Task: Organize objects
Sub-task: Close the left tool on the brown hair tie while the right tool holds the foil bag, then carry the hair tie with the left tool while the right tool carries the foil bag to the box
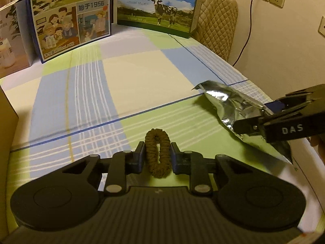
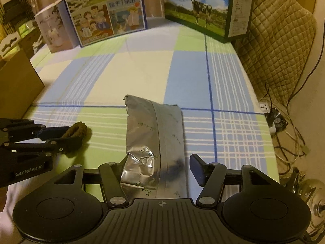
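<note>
My left gripper (image 1: pixel 156 149) is shut on a brown fabric hair scrunchie (image 1: pixel 156 152), held just above the checked cloth; it also shows at the left of the right wrist view (image 2: pixel 75 131). My right gripper (image 2: pixel 158 168) has a silver foil pouch (image 2: pixel 154 134) lying between its jaws. The left finger touches the crumpled side of the pouch, while the right finger (image 2: pixel 198 168) stands a little apart from it. In the left wrist view the right gripper (image 1: pixel 262 120) appears at the right edge around the pouch (image 1: pixel 233 103).
Milk cartons stand at the back: a blue one (image 1: pixel 69 16) and a green one with a cow (image 1: pixel 158 6). A white box (image 1: pixel 12 40) stands at the far left. A brown cardboard box (image 2: pixel 18 87) is at the left edge. A quilted chair (image 2: pixel 280 40) and cables (image 2: pixel 288 138) lie beyond the right edge.
</note>
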### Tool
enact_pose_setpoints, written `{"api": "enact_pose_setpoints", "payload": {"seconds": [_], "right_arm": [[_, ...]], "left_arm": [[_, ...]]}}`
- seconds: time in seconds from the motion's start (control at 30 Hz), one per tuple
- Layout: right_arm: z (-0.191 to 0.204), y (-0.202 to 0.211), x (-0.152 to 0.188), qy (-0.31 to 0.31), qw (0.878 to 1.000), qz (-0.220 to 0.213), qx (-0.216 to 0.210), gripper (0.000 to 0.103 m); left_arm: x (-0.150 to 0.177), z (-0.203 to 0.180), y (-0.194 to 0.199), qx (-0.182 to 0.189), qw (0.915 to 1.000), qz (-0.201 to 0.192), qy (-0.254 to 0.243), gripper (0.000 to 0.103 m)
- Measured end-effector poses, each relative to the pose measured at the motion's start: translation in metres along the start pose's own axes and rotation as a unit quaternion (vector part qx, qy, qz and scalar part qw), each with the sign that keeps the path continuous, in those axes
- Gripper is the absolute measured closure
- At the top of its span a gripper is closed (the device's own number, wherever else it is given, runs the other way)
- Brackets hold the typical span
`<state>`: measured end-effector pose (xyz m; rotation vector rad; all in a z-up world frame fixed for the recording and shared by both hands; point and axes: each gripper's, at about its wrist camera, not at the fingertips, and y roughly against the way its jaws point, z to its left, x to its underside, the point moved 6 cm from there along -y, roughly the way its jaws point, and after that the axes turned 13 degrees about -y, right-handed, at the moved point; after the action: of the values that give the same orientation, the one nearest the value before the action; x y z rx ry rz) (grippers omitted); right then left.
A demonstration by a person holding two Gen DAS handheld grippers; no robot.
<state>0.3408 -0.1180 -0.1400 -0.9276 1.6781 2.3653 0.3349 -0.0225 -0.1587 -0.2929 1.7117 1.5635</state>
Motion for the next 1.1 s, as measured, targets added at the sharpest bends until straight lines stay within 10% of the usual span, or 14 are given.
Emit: {"api": "enact_pose_setpoints", "payload": {"seconds": [0.7,0.87,1.1], "right_arm": [[-0.001,-0.001,-0.003,-0.022,1.0,0.008,0.002,0.067],[-0.002,0.005,-0.006,-0.041,0.999,-0.002,-0.012,0.068],[0.008,0.023,-0.012,-0.067,0.997,-0.029,-0.036,0.068]], "left_arm": [[0.005,-0.003,-0.004,-0.024,0.9994,0.005,-0.023,0.066],[0.005,-0.004,-0.002,-0.022,0.9996,0.01,-0.018,0.087],[0.007,-0.002,0.011,-0.021,0.9998,0.004,-0.001,0.088]]}}
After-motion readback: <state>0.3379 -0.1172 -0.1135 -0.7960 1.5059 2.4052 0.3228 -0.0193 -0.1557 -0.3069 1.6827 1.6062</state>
